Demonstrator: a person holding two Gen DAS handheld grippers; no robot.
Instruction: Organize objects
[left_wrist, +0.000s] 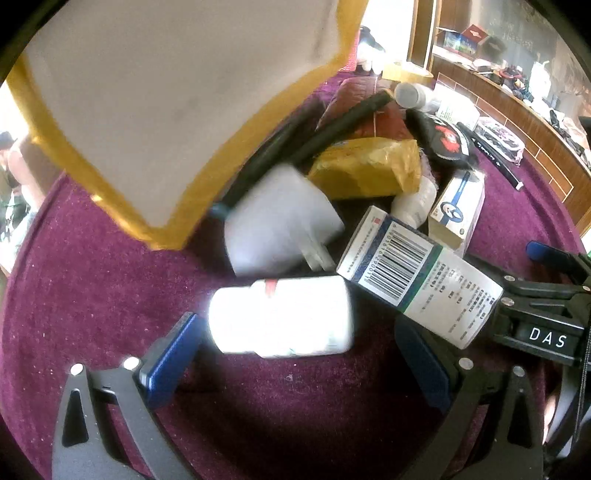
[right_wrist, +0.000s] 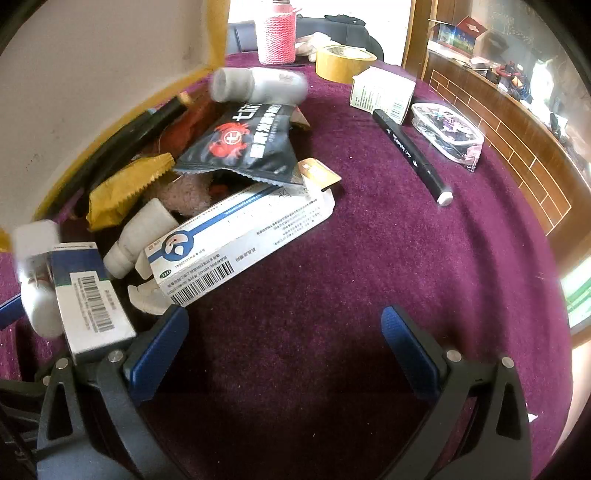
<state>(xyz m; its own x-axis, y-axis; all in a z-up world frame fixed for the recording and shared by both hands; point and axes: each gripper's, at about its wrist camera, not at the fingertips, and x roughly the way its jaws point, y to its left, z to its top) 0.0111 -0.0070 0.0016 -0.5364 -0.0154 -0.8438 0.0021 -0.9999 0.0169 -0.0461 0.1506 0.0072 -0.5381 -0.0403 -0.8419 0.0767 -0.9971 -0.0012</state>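
Note:
A heap of small goods lies on a purple cloth (right_wrist: 369, 258). In the left wrist view my left gripper (left_wrist: 299, 354) is open; a white pill bottle (left_wrist: 280, 317) lies on its side just ahead between the fingertips, untouched. Behind it lie a white charger plug (left_wrist: 277, 221), a barcode medicine box (left_wrist: 417, 280), a yellow packet (left_wrist: 365, 166) and a blue-and-white box (left_wrist: 458, 206). My right gripper (right_wrist: 284, 339) is open and empty, above bare cloth; the blue-and-white box (right_wrist: 240, 243) lies just ahead-left, a black crab-print pouch (right_wrist: 251, 144) behind it.
A white board with yellow edge (left_wrist: 147, 92) stands over the heap at left. On the cloth to the right lie a black marker (right_wrist: 410, 151), a white box (right_wrist: 380, 92), a clear pouch (right_wrist: 447, 133), a tape roll (right_wrist: 343, 62) and a pink knitted bottle (right_wrist: 277, 33). A wooden counter curves along the right.

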